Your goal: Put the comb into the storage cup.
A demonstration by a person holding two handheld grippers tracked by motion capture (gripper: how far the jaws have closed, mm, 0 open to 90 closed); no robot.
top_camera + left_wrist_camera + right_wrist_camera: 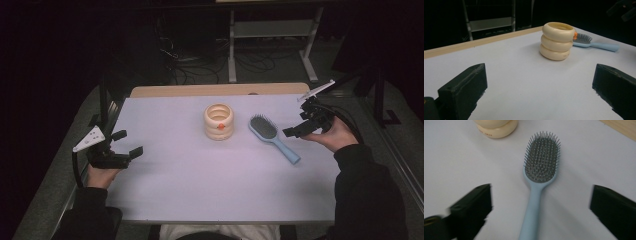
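Black jaws of the right gripper (541, 212) stand wide, empty, either side of the light-blue plastic hairbrush (539, 180) lying flat at centre frame on the pale tabletop (175, 170), right of the cream ringed holder (219, 121). Judging by this, the brush is released; next comes withdrawal. The high view shows the left gripper (127, 145) wide at lower left; the left gripper view alone reveals the holder's stacked side.

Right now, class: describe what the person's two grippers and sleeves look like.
Each gripper, left gripper and right gripper, is black with two blocky jaws, a pale three-cornered plate on top and a trailing black cable. The person wears dark long sleeves.
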